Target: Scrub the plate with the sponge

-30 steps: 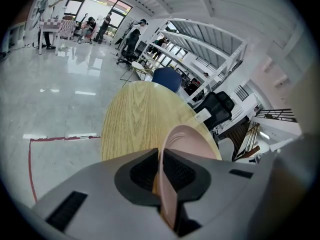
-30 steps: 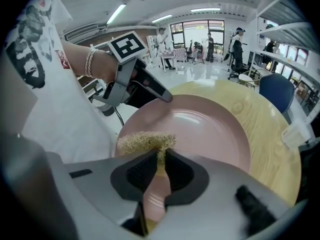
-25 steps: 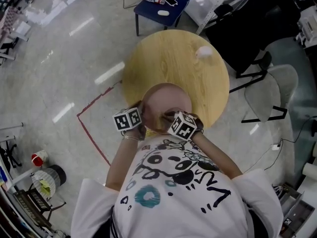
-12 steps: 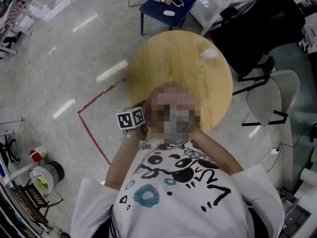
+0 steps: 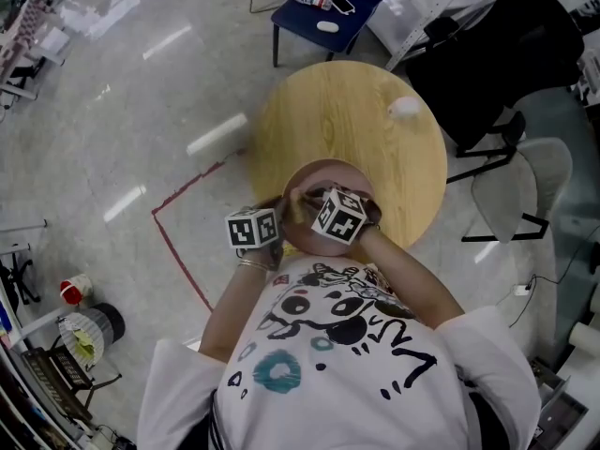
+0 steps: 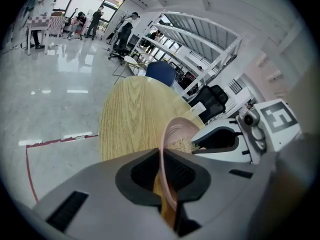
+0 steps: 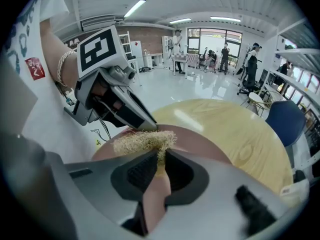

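Observation:
A pink plate sits tilted at the near edge of the round wooden table. My left gripper is shut on the plate's near-left rim, which stands edge-on between the jaws of the left gripper. In its view the plate rises beyond them. My right gripper is shut on a tan fibrous sponge and presses it onto the plate close to the left gripper's tip. The sponge also shows in the left gripper view, under the right gripper.
A small white crumpled thing lies at the table's far right. A blue chair with a bottle and a phone stands beyond the table. A black office chair and a grey chair stand to the right. Red tape marks the floor on the left.
My right gripper has slid with the sponge from the plate's near-right edge towards its middle and left. The left gripper keeps its hold on the rim.

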`<state>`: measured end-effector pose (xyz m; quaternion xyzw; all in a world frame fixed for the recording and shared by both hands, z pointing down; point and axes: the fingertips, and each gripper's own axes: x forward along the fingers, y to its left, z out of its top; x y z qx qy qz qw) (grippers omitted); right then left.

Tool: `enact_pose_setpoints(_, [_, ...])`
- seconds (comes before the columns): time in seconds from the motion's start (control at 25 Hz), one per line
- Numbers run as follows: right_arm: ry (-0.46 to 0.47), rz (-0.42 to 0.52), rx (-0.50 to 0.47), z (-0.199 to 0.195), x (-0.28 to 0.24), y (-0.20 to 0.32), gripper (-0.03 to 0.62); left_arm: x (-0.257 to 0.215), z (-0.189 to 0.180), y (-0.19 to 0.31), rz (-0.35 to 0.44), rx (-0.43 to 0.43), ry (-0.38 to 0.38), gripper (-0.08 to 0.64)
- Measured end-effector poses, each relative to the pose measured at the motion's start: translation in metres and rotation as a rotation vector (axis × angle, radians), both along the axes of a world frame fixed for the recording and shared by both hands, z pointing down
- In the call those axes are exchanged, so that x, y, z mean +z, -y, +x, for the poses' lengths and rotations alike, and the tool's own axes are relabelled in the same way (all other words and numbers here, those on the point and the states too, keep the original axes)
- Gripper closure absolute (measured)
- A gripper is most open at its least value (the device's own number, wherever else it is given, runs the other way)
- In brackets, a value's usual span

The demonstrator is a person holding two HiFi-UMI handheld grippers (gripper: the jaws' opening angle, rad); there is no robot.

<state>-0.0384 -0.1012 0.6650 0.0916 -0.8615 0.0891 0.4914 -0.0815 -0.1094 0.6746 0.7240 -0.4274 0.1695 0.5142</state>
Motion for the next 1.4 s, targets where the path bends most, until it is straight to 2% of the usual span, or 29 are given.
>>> enact_pose_setpoints(0.16, [-0.015, 0.021, -0.024, 0.0, 0.001, 0.007, 0.532, 0.0, 0.001, 0.0, 0.006, 0.017, 0.001, 0.526])
enact_pose_setpoints(0.36, [-0.045, 0.059, 0.004, 0.0, 0.002, 0.019, 0.532, 0.0, -0.003, -0.002, 0.011, 0.035, 0.008, 0.526])
enact_pose_setpoints(0.64, [-0.07, 0.095, 0.111, 0.014, 0.001, 0.043, 0.532, -0.001, -0.003, 0.0, 0.009, 0.025, 0.003, 0.525])
enact_pose_setpoints(0.96, [-0.075, 0.143, 0.274, 0.059, -0.025, 0.052, 0.533, -0.002, -0.003, 0.001, 0.015, 0.002, -0.007, 0.525])
enact_pose_setpoints(1.12, [-0.067, 0.112, 0.287, 0.069, -0.025, 0.035, 0.534, -0.002, -0.003, 0.001, 0.017, -0.01, -0.012, 0.525])
enact_pose_setpoints(1.24, [-0.053, 0.063, 0.273, 0.062, -0.016, 0.021, 0.534, -0.002, -0.004, 0.001, 0.016, -0.021, -0.016, 0.525])
enact_pose_setpoints(1.4, [-0.079, 0.056, 0.251, 0.051, -0.004, 0.018, 0.534, -0.003, -0.003, 0.001, 0.018, -0.014, -0.015, 0.525])
